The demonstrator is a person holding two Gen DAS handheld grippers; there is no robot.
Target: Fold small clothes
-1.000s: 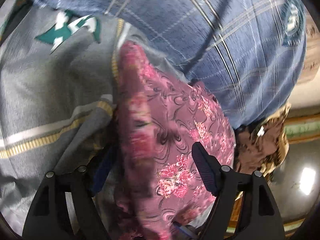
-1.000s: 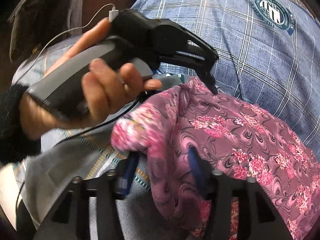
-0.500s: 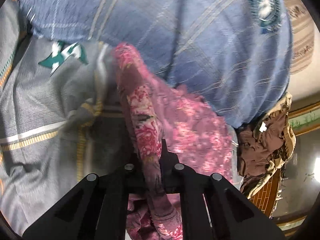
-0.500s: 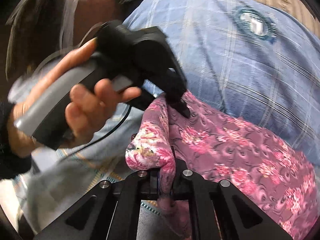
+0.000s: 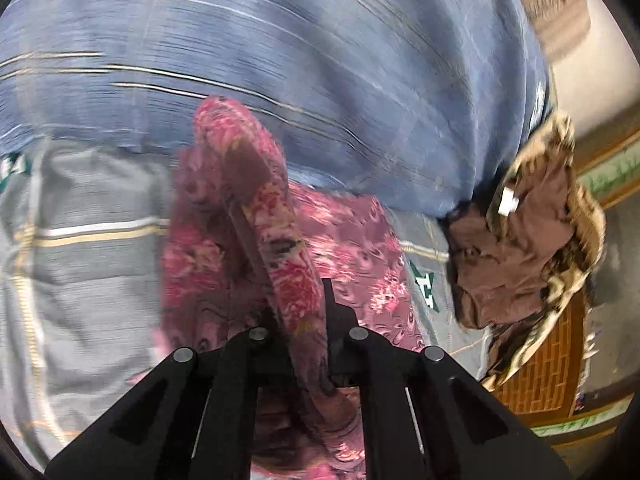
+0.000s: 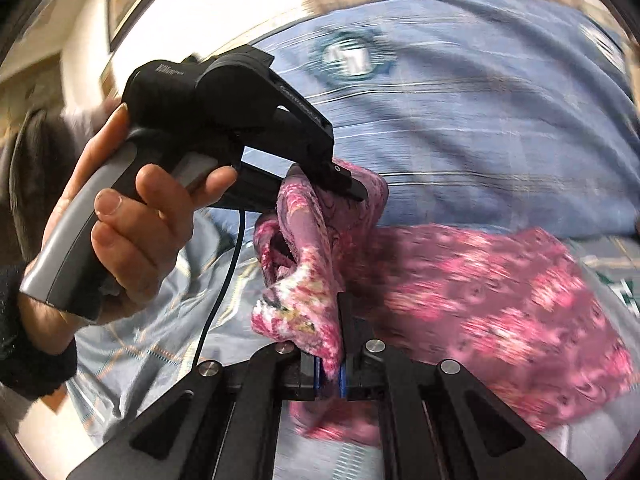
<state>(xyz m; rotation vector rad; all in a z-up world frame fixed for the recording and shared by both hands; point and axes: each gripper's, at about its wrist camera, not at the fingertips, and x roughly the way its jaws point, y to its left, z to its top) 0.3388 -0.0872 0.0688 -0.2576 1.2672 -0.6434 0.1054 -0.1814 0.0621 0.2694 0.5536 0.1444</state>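
We see both fisheye views bent hard toward dark round rims. Motion blur smears the blue checked cloth (image 5: 320, 60) and the pink floral garment (image 6: 500, 300). Soft indoor light; the far wall (image 6: 208, 4) burns out white in the right view.

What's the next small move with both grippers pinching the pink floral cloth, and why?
Probably draw the two grips apart to stretch the edge flat. The left gripper and right gripper are both shut on the pink floral cloth, close together, and the fabric between them is bunched and rolled, not yet spread for folding.
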